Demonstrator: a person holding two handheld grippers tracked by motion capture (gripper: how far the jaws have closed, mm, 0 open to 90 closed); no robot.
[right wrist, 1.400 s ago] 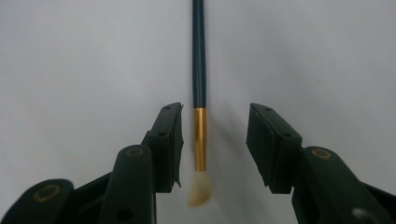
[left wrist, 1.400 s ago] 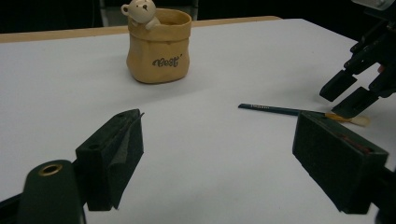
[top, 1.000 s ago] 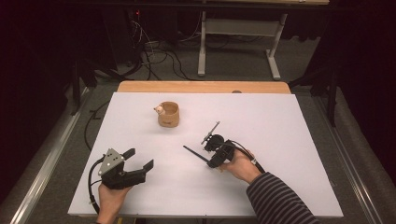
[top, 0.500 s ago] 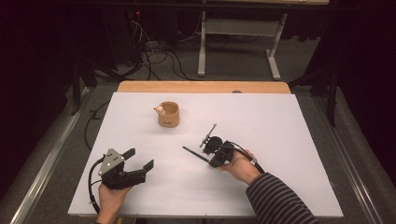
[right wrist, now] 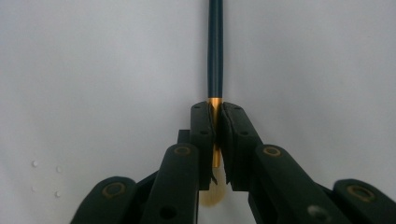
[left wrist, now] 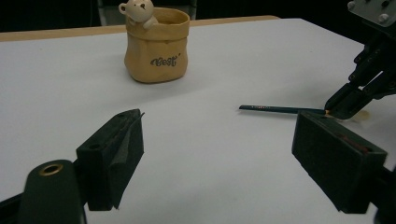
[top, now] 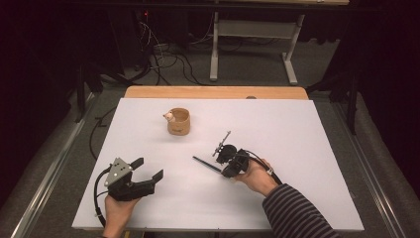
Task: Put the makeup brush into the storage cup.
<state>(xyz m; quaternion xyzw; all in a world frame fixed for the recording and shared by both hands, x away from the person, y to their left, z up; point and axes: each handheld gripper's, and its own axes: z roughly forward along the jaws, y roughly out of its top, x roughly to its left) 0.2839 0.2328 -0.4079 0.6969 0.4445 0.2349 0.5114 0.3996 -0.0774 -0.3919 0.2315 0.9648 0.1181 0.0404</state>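
Note:
A dark green pencil (top: 205, 164) with a gold band at its end lies level, low over or on the white table (top: 297, 129); I cannot tell which. My right gripper (top: 223, 171) is shut on that gold end, and the pencil's point aims left. The right gripper view shows the pencil (right wrist: 215, 51) running straight away from the right gripper (right wrist: 217, 116). My left gripper (top: 147, 168) rests open near the front left, holding nothing. In the left gripper view, the left gripper (left wrist: 233, 154) frames the pencil (left wrist: 280, 109) and the right gripper (left wrist: 343, 109).
A tan sack-shaped cup (top: 178, 122) with a small bear on its rim stands toward the back of the table, also seen as the cup (left wrist: 157, 49) marked "Best". A wooden strip (top: 213, 92) runs along the far edge. Cables lie on the floor beyond.
The right gripper and its pencil have shifted only very slightly toward the near edge. The left gripper has stayed put.

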